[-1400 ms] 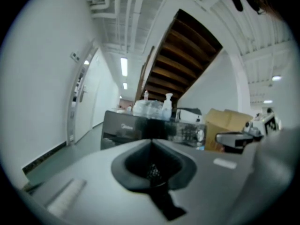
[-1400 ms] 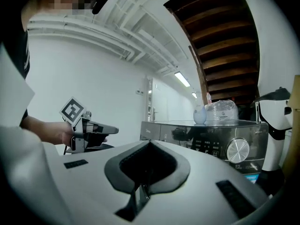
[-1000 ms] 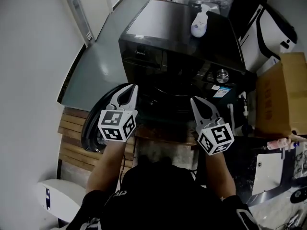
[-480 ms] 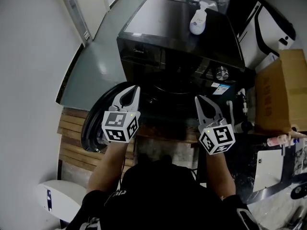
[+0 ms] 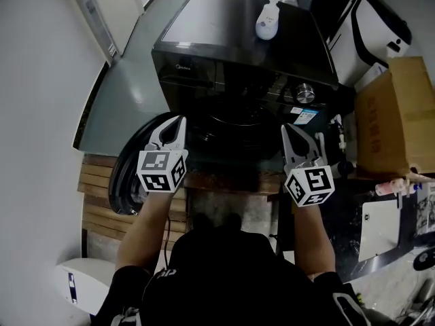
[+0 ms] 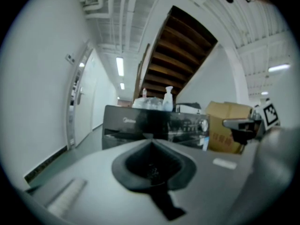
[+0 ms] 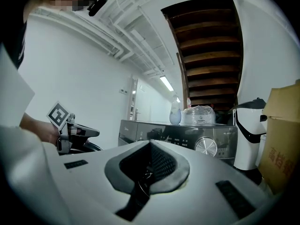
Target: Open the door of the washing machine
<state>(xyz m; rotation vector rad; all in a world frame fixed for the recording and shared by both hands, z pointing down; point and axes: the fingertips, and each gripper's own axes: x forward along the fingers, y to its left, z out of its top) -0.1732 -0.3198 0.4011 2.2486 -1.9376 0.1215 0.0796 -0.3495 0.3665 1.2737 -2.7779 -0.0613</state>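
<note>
The black washing machine [image 5: 231, 39] stands ahead of me, with its silver knob [image 5: 305, 93] on the front panel. Its round door [image 5: 124, 176] hangs swung out to the left, and the dark drum opening [image 5: 231, 124] shows between my hands. My left gripper [image 5: 175, 123] is shut and empty, just right of the door's rim. My right gripper [image 5: 289, 130] is shut and empty too, below the knob. The left gripper view shows shut jaws [image 6: 151, 141] facing the machine [image 6: 154, 123]. The right gripper view shows shut jaws [image 7: 150, 143] and the knob [image 7: 206, 145].
A white spray bottle [image 5: 266, 20] stands on the machine's top. A cardboard box [image 5: 394, 121] and a white appliance [image 5: 380, 26] are at the right. A wooden slatted pallet [image 5: 102, 202] lies under the door; a white wall runs along the left.
The right gripper has drifted a little to the right and the left one has sunk slightly. Both stay shut. The head view has shifted, so the machine sits higher in it.
</note>
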